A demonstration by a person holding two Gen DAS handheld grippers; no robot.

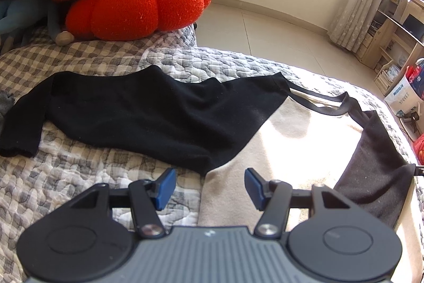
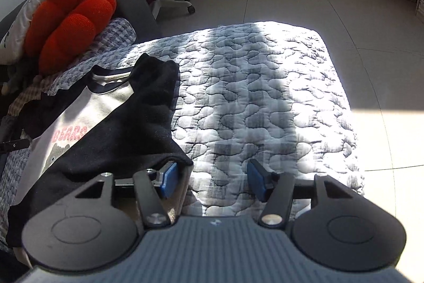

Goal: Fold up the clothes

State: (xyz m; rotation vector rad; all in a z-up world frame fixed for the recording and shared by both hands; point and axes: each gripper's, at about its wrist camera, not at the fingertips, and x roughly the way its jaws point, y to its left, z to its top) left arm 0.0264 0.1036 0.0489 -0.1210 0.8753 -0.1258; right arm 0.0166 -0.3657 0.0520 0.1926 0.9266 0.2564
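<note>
Now the shirt (image 1: 278, 139) lies flat on the bed (image 2: 265, 97); left tongs (image 1: 210, 188) and right tongs (image 2: 212, 183) both spread, empty; I'd pinch each black sleeve (image 2: 148, 108) by its edge, fold inward, keep the seams straight.

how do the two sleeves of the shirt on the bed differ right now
The left sleeve lies spread out flat away from the body, cuff at the far end. The right sleeve is folded in across the white front, covering part of the print. The left sleeve is in shade; the right sleeve lies beside sunlit quilt. Both are black.
</note>
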